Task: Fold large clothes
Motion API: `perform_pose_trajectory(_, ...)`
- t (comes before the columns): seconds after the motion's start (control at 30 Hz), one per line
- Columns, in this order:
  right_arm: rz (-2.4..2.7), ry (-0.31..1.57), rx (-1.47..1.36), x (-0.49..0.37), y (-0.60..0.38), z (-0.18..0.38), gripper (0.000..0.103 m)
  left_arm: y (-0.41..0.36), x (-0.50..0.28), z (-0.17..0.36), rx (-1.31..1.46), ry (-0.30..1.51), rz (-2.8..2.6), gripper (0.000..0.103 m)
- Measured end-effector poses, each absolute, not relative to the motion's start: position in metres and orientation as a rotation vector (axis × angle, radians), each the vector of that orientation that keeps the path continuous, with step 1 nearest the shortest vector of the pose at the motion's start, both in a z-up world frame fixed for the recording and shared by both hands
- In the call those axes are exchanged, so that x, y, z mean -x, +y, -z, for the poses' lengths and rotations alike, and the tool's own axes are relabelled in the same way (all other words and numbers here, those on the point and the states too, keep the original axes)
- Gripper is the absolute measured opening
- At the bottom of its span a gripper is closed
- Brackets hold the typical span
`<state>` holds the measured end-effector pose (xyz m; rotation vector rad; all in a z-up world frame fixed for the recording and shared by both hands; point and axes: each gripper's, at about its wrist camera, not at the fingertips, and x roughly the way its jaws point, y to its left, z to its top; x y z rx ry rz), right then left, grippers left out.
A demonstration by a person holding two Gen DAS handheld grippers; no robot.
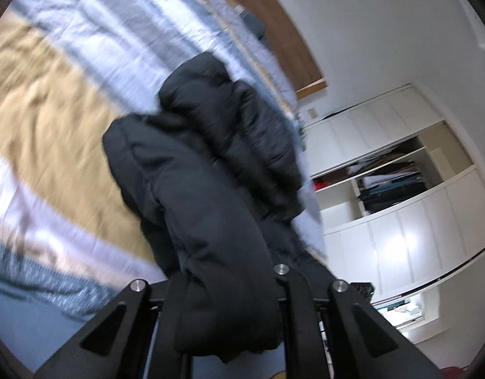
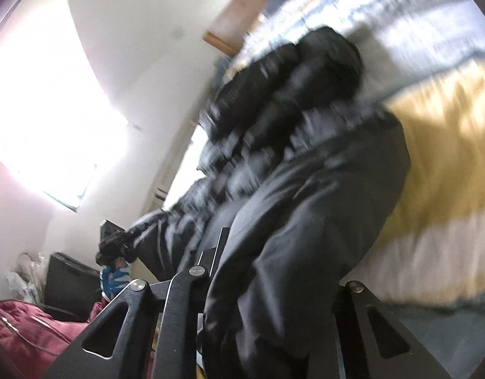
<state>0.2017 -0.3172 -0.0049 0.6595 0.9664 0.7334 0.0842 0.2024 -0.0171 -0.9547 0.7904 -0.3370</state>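
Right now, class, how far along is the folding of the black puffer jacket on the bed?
Done: both tools have closed on the black puffer jacket, the left tool and the right tool each on a bunched edge. In hand: the near part is raised off the striped bedspread. Left: no neat fold shows yet; laying it over and flattening remain.

black puffer jacket (image 1: 210, 164) | bunched, hood up (blurred) | lifted over striped bedspread (image 1: 53, 94)
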Motion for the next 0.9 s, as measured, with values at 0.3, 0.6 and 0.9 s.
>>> perform_pose_trajectory(0.3, -0.748, 0.746, -0.778, -0.257, -0.333, -0.053, 0.019, 0.218, -0.146, -0.058, 0.959, 0.653, 0.407, 0.010)
perform_pose_trajectory(0.6, -0.748, 0.660, -0.859, -0.326, -0.336, -0.094, 0.018, 0.241, -0.224, -0.091, 1.029, 0.585, 0.441, 0.011)
perform_pose_trajectory(0.9, -0.588, 0.632, -0.942, -0.425, -0.338, -0.101, 0.019, 0.268, -0.344, -0.094, 1.130, 0.564, 0.328, 0.011)
